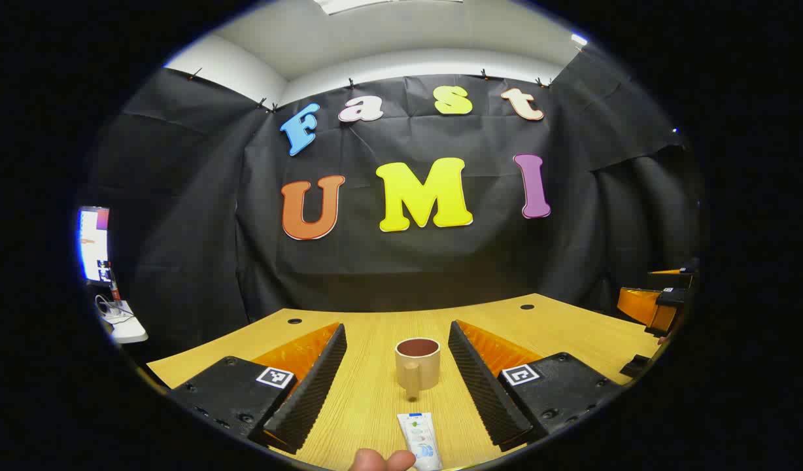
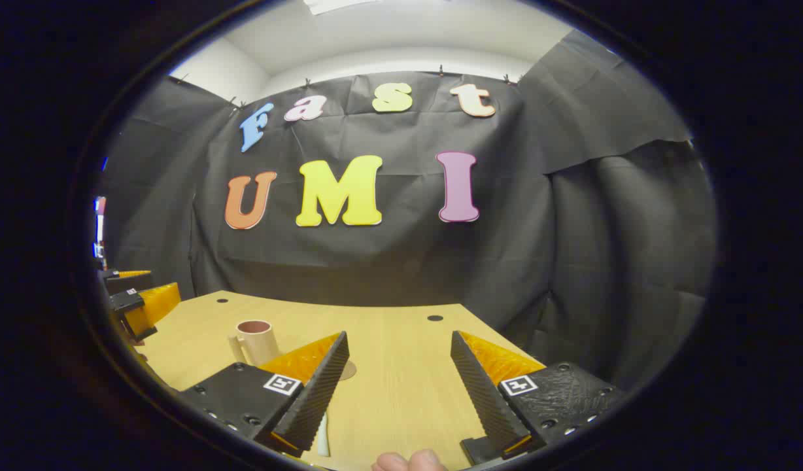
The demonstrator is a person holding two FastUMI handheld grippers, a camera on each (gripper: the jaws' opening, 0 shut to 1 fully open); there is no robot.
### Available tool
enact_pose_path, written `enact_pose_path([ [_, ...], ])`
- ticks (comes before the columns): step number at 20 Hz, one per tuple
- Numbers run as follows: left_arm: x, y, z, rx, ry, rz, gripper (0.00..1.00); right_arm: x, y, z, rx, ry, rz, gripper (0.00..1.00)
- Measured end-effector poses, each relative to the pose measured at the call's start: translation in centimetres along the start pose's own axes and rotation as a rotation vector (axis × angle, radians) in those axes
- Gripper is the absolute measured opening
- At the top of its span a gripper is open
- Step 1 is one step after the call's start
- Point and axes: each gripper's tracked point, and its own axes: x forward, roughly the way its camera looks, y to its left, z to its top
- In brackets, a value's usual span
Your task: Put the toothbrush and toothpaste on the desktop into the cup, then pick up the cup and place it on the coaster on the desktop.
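The white toothpaste tube lies flat on the wooden tabletop, just nearer than the beige cup with a handle, its long axis pointing at that cup. Left tongs gape wide around both; right tongs also gape, holding nothing.

Black cloth hangs in creased folds as the booth's rear and side walls, clipped along its top edge. Above it run a pale wall and a white ceiling with a light panel. A wood-grain counter fills the foreground, with round cable holes near its far edge. At far left, a lit monitor stands on a white side table.
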Motion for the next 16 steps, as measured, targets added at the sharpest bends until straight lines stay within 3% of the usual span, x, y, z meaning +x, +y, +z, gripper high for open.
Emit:
enact_pose_path([
  [8,-0.6,-0.2,0.4,-0.003,-0.015,0.007,0.99,-1.0,-1.8,1.3,-0.007,-0.031,-0.044,0.95],
  [16,-0.7,-1.0,0.2,0.0,-0.006,-0.007,0.99,-1.1,-1.7,1.1,-0.015,-0.034,-0.037,0.95],
])
